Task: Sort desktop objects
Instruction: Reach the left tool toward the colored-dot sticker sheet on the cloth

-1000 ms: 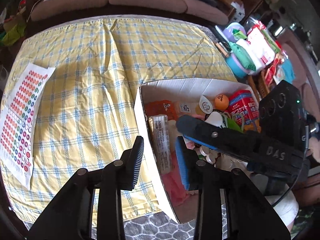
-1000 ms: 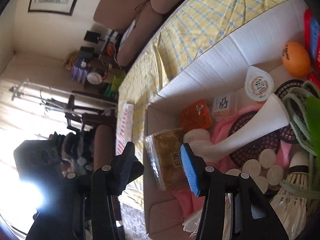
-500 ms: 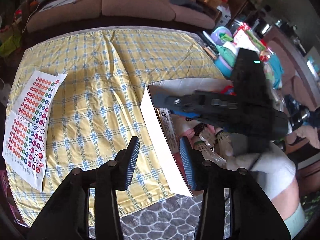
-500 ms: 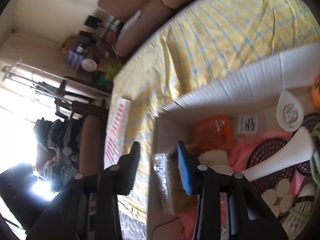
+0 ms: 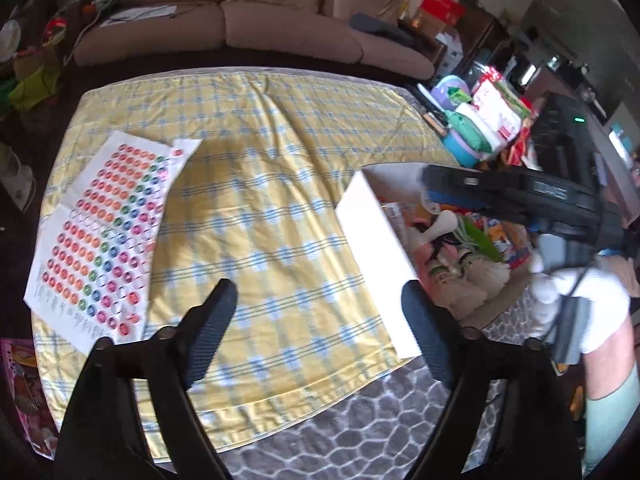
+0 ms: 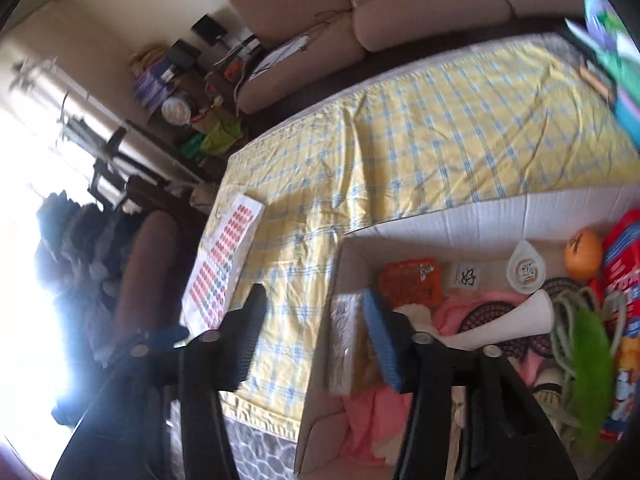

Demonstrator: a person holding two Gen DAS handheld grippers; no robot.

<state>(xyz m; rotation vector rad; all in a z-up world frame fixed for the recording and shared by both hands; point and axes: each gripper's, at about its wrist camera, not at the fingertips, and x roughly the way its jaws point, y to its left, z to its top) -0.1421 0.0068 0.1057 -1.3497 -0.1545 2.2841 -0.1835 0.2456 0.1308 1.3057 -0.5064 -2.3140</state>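
Note:
A white cardboard box [image 5: 376, 248] stands on the right of the yellow plaid tablecloth [image 5: 260, 184]. It holds an orange packet [image 6: 412, 284], an orange ball [image 6: 582, 254], a white cone [image 6: 512, 320], a clear noodle packet [image 6: 346, 344], pink cloth and other small items. My left gripper [image 5: 320, 320] hangs wide open and empty over the cloth, left of the box's near corner. My right gripper [image 6: 314, 332] is open and empty above the box's left wall [image 6: 340, 280]. The left wrist view shows it as a black bar [image 5: 500, 196] held over the box by a white-gloved hand [image 5: 580, 304].
A sheet of coloured round stickers [image 5: 108, 232] lies on the cloth's left side. A beige sofa [image 5: 248, 28] runs behind the table. Cluttered bags and containers [image 5: 480, 128] sit past the right edge. Grey patterned carpet [image 5: 360, 432] lies below the near edge.
My left gripper has drawn back and left, away from the box, and its jaws have spread much wider. My right gripper has lifted up out of the box and stays open.

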